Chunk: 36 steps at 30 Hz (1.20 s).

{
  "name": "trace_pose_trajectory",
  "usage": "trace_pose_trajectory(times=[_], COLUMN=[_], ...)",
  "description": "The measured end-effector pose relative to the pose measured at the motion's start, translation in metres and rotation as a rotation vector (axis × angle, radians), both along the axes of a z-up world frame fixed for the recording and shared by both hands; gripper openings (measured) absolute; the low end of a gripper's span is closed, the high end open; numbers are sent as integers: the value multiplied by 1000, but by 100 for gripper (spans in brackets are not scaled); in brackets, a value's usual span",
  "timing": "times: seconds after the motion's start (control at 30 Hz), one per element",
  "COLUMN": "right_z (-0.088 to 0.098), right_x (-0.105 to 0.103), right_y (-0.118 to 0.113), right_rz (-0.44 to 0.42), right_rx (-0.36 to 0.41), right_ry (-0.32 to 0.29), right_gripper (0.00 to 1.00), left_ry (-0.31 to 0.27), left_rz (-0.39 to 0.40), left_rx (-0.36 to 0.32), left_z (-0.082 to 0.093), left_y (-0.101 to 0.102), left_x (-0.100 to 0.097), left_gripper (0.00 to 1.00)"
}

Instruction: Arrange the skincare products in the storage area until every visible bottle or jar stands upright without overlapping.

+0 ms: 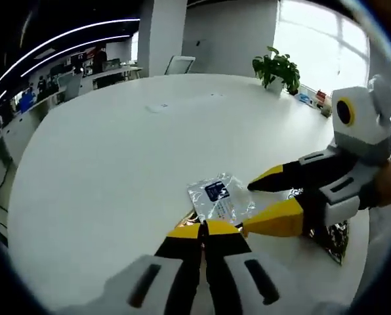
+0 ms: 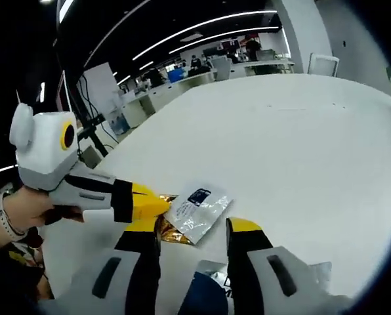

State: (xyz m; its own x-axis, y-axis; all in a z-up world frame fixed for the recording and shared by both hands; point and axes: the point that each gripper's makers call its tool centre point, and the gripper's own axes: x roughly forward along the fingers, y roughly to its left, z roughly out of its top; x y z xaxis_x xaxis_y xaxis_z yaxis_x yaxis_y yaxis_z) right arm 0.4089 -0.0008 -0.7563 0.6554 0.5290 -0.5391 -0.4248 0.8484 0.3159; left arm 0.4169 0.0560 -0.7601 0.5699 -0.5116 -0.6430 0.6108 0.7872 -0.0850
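Observation:
On the white round table [image 1: 117, 151] lies a clear silvery sachet with a dark blue label [image 1: 218, 197] [image 2: 199, 209], partly on top of a gold foil packet [image 2: 171, 231]. My left gripper [image 1: 203, 230] is shut, its yellow tips pinching the near edge of that gold packet [image 1: 187, 220]. It enters the right gripper view from the left [image 2: 155, 205]. My right gripper [image 2: 194, 230] stands open just short of the sachet, and it reaches into the left gripper view from the right [image 1: 264, 200]. Another blue and silver sachet [image 2: 202, 289] lies low between its jaws.
A dark packet with gold print [image 1: 336, 239] lies under the right gripper near the table edge. A potted plant [image 1: 277, 65] stands at the far right rim, a chair [image 1: 180, 63] behind the table. Office desks [image 2: 182, 82] fill the background. A person's hand [image 2: 25, 207] holds the left gripper.

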Motion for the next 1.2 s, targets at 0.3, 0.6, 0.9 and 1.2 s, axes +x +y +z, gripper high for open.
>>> trace_pose_trajectory(times=[0.3, 0.6, 0.9, 1.2], right_z=[-1, 3, 19, 20], right_x=[2, -3, -3, -2], right_y=[2, -1, 10, 12], right_rz=[-52, -81, -79, -70], right_rx=[62, 111, 235, 209], right_ry=[20, 20, 24, 5], right_gripper=[32, 22, 6, 1], left_ry=[-53, -61, -62, -62], left_rz=[-41, -34, -21, -7], left_rx=[82, 89, 82, 52], left_z=[-4, 0, 3, 4], left_y=[2, -4, -8, -10], left_x=[7, 3, -2, -2], left_gripper=[0, 0, 0, 0])
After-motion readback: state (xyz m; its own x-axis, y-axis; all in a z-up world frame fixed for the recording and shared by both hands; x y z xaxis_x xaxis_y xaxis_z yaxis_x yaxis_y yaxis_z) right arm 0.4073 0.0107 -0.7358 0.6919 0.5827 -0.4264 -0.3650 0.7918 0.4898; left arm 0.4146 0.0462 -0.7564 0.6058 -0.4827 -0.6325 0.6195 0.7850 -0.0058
